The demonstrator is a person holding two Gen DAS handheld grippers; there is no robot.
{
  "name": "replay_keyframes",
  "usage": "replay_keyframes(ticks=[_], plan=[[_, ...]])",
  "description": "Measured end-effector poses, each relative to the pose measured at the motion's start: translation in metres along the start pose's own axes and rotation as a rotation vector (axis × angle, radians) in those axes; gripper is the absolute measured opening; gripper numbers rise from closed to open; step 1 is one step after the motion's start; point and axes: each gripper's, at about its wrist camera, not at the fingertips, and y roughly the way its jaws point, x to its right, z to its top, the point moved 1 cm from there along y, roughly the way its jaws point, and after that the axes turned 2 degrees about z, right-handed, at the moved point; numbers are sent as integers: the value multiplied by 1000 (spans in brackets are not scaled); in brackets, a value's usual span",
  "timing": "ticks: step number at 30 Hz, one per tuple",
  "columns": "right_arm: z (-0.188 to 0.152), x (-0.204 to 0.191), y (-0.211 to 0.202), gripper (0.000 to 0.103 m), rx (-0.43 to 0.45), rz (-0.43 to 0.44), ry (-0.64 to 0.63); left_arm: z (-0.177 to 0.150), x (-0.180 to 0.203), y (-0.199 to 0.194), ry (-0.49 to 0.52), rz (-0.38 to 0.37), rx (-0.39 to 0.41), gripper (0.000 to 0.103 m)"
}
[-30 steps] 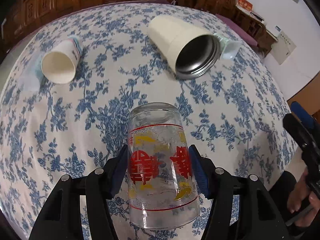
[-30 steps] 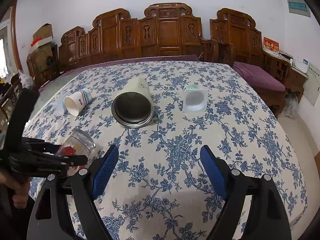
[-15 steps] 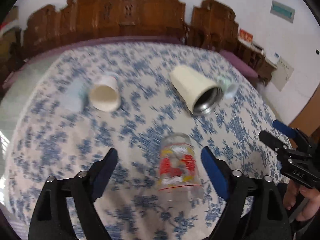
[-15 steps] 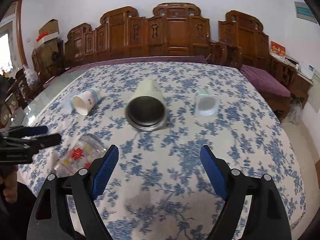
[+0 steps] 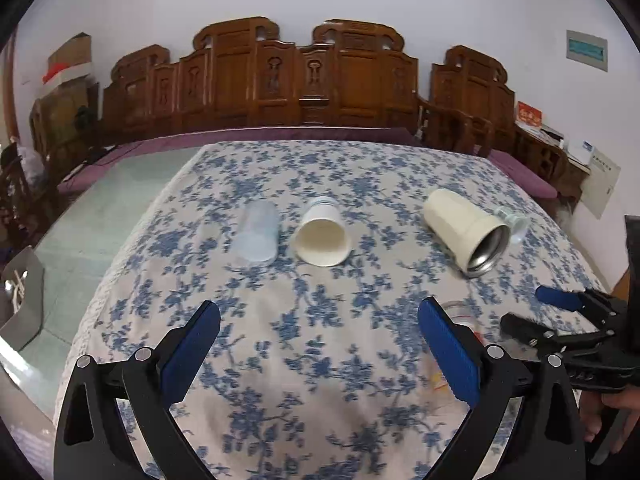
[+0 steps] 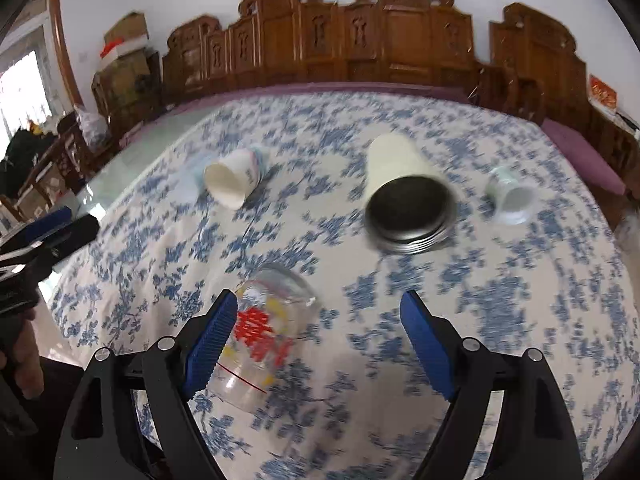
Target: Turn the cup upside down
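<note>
A clear glass cup with red and yellow print (image 6: pixel 266 332) stands upside down on the blue-flowered tablecloth (image 6: pixel 500 320), just inside my right gripper's left finger. My right gripper (image 6: pixel 316 344) is open around nothing, and the glass sits at its left side. In the left wrist view only a sliver of the glass (image 5: pixel 464 314) shows behind the right finger. My left gripper (image 5: pixel 318 350) is open and empty, held back above the near table edge. The right gripper also shows in the left wrist view (image 5: pixel 560 312).
Lying on their sides on the cloth are a white paper cup (image 5: pixel 322 236), a cream steel-lined tumbler (image 5: pixel 466 232), a frosted plastic cup (image 5: pixel 258 234) and a small clear cup (image 6: pixel 512 196). Carved wooden chairs (image 5: pixel 304 80) line the far side.
My left gripper let go of the glass cup, opened and drew back and left. My right gripper moved in toward the glass, which now stands upside down by its left finger.
</note>
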Motion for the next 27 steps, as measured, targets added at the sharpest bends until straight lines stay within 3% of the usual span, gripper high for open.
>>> replay_keyframes(ticks=[11, 15, 22, 24, 27], plan=[[5, -7, 70, 85, -209, 64, 165, -5, -20, 10, -44, 3, -16, 95], [4, -3, 83, 77, -279, 112, 237, -4, -25, 12, -61, 5, -22, 95], [12, -6, 93, 76, -321, 93, 244, -3, -28, 11, -81, -7, -22, 95], [14, -7, 95, 66, -328, 96, 239, -3, -28, 11, -81, -9, -22, 95], [16, -6, 94, 63, -337, 121, 229, -3, -28, 11, -83, -9, -23, 95]])
